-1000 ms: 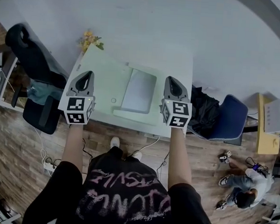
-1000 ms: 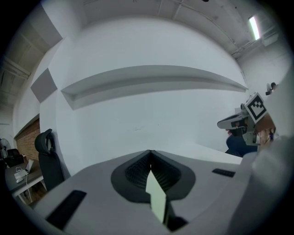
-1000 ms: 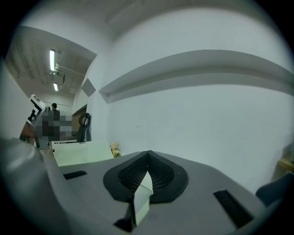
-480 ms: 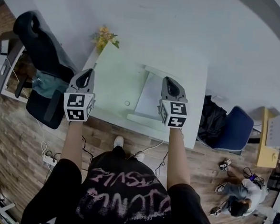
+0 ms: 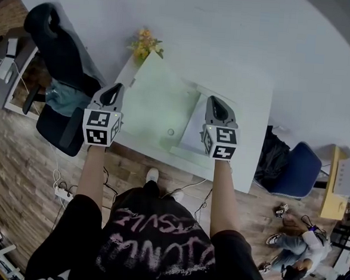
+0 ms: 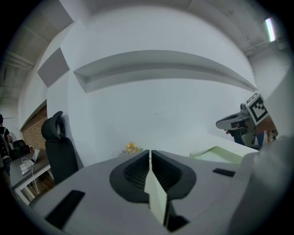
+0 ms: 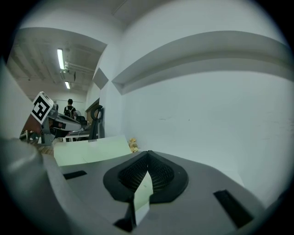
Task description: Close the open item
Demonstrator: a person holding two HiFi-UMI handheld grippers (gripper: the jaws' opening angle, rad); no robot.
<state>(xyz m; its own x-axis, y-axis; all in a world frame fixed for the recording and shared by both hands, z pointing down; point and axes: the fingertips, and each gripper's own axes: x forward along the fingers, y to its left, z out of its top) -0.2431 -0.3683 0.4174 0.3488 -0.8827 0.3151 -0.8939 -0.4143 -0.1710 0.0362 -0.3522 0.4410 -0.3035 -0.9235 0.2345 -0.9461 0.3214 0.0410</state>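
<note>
- Black chair (image 5: 54, 51) stands left of the left claw (image 5: 114, 92), whose jaws are pressed together on nothing.
- Grey laptop (image 5: 192, 129) sits on the pale green table (image 5: 154, 99) between both claws, just beside the right one.
- Right claw (image 5: 217, 104) is pressed together too, empty.

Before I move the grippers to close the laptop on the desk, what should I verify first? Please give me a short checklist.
1. Left hand-held gripper empty: ok, jaws together, nothing between them.
2. Right hand-held gripper empty: ok, jaws together too.
3. Laptop lid up: ok, it looks raised, though the right hand-held gripper partly hides it.
4. Nothing lying on the keyboard: cannot tell, it is hidden.
5. Small round thing on the desk out of the way: ok, it lies beside the laptop, apart from it.
6. A hand-held gripper aimed at the lid: not ok, both point at the wall.
</note>
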